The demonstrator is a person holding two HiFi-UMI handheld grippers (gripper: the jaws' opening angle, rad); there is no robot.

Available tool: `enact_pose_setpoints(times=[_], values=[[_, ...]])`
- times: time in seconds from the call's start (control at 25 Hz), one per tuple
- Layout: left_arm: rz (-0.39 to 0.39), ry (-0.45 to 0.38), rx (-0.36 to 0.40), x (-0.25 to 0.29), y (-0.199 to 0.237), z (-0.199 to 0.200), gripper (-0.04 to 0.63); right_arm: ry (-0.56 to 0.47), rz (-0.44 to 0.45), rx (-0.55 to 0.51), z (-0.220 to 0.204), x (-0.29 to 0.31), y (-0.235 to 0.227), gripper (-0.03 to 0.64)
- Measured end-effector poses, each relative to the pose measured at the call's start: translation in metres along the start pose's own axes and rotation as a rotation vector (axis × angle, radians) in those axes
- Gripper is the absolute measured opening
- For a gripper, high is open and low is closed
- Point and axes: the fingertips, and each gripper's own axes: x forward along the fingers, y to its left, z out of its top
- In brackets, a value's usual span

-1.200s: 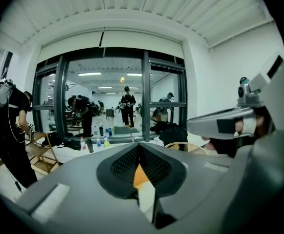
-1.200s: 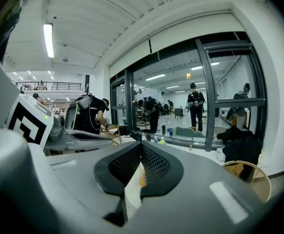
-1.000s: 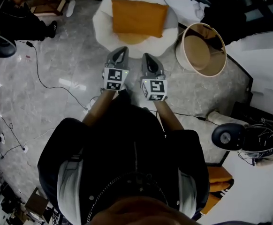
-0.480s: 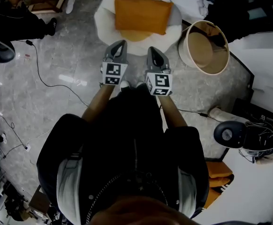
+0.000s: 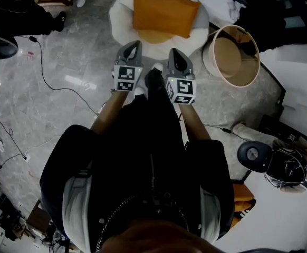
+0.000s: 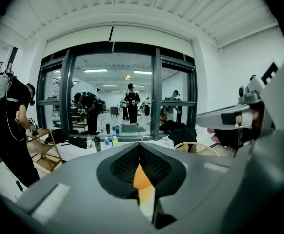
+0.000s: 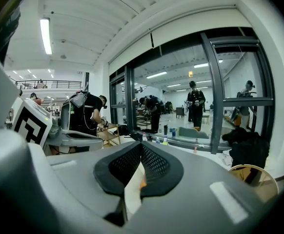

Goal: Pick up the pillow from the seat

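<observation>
An orange pillow [image 5: 165, 13] lies on a round white seat [image 5: 119, 16] at the top of the head view. My left gripper [image 5: 133, 45] and right gripper [image 5: 173, 52] hover side by side just short of the seat's near rim, both shut and holding nothing. In the left gripper view the pillow [image 6: 141, 178] shows as an orange sliver behind the shut left gripper [image 6: 140, 147]. A thinner orange sliver of the pillow [image 7: 142, 181] shows past the shut right gripper [image 7: 141, 146].
A round beige basket [image 5: 232, 54] stands right of the seat. A black cable [image 5: 53, 86] runs over the grey stone floor on the left. Bottles [image 6: 99, 142] line a low ledge before glass doors, with people standing beyond. A wooden folding chair [image 6: 43, 152] stands at left.
Both grippers have moved forward toward the seat, which has come closer in the head view. Their jaws stayed shut.
</observation>
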Motion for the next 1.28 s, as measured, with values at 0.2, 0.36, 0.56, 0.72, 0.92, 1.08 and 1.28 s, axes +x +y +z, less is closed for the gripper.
enact_pose_setpoints(times=[0.2, 0.36, 0.56, 0.72, 0.92, 1.08, 1.28], values=[[0.001, 0.016, 0.008, 0.023, 0.013, 0.002, 0.009, 0.003, 0.002, 0.027, 0.002, 0.027, -0.010, -0.008], [-0.003, 0.034, 0.030, 0.056, 0.019, 0.009, 0.009, 0.004, 0.011, 0.045, 0.006, 0.057, -0.031, -0.008], [-0.021, 0.058, 0.068, 0.112, 0.009, 0.022, 0.009, -0.009, -0.004, 0.076, 0.012, 0.083, -0.082, -0.008], [-0.035, 0.078, 0.076, 0.146, 0.006, 0.032, 0.009, 0.010, -0.012, 0.096, 0.013, 0.103, -0.114, -0.008], [-0.033, 0.109, 0.062, 0.184, 0.012, 0.034, 0.009, 0.041, -0.024, 0.131, 0.007, 0.129, -0.151, -0.008], [-0.018, 0.132, 0.073, 0.206, 0.022, 0.033, 0.009, 0.078, -0.008, 0.145, -0.003, 0.151, -0.171, -0.008], [0.004, 0.149, 0.075, 0.228, 0.043, 0.029, 0.009, 0.109, 0.007, 0.145, -0.012, 0.178, -0.185, -0.008]])
